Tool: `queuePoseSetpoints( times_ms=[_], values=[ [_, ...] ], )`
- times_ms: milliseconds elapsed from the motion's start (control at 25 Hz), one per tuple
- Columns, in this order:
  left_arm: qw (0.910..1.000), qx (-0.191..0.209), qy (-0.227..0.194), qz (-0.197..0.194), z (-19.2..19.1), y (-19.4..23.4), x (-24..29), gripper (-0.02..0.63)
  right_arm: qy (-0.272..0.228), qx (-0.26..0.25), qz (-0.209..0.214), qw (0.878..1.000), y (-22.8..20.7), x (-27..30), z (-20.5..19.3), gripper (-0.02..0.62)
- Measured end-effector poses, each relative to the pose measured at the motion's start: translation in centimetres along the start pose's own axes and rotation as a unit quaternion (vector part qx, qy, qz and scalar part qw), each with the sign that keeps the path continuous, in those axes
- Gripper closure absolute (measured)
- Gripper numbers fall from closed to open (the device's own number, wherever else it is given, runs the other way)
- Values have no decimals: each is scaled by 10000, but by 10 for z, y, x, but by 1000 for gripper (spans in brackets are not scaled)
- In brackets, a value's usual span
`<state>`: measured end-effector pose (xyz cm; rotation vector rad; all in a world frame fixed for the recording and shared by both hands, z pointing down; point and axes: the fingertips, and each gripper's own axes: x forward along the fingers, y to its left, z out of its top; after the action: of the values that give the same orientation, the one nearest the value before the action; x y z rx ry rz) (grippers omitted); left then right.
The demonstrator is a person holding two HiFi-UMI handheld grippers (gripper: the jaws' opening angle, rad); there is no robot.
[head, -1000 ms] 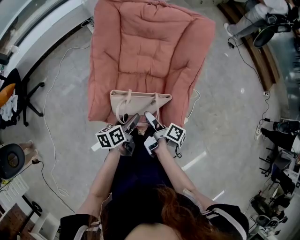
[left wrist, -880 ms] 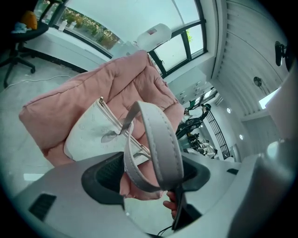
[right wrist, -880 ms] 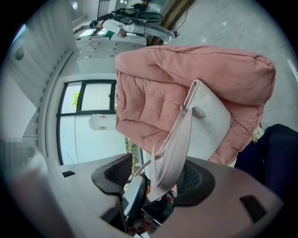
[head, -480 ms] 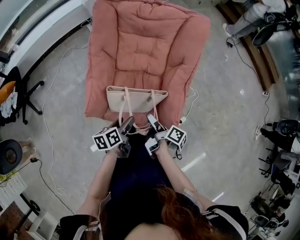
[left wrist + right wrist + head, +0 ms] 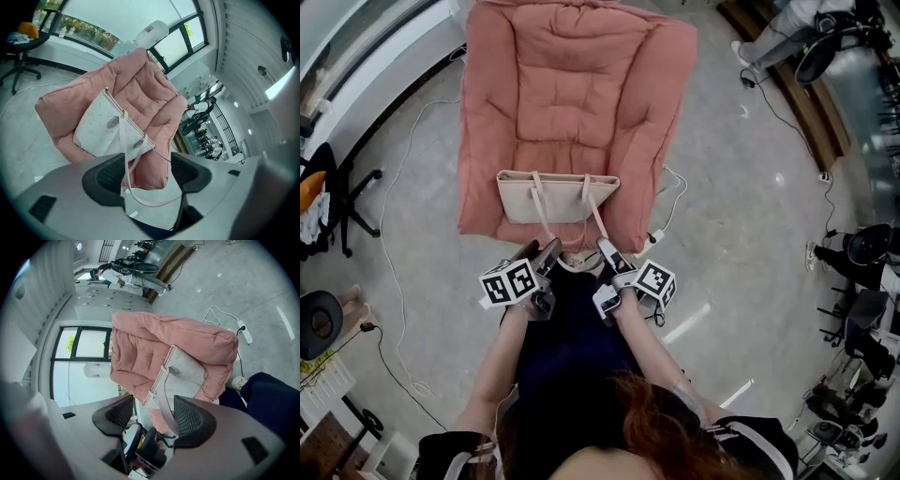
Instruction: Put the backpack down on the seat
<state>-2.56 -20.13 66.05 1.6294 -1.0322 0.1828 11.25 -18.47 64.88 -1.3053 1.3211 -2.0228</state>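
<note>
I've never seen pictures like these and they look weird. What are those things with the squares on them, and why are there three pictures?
A person holds a tool in each hand, called a gripper. Each one has two jaws that pinch like tongs. The cubes with black-and-white squares are part of the grippers. The head view comes from a camera on the person's head, looking down. The other two pictures come from little cameras riding on the left gripper and the right gripper. A soft pink seat stands on the floor, and a pale backpack lies near its front edge. The backpack's thin straps reach to the grippers and run between their jaws. Both pairs of jaws stand apart, so nothing is pinched.
</note>
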Motion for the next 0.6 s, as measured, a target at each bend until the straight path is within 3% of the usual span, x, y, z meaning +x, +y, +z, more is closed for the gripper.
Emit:
queuePoseSetpoints(
  times_ms=[440,600],
  values=[
    [9995,307,-52,-54,12,-22,9,311,-177,-169,-26,9997,1,-18,23,333],
    [9950,1002,-10,-63,22,-40,10,313,-256,-949,104,9951,29,-13,28,334]
  ],
)
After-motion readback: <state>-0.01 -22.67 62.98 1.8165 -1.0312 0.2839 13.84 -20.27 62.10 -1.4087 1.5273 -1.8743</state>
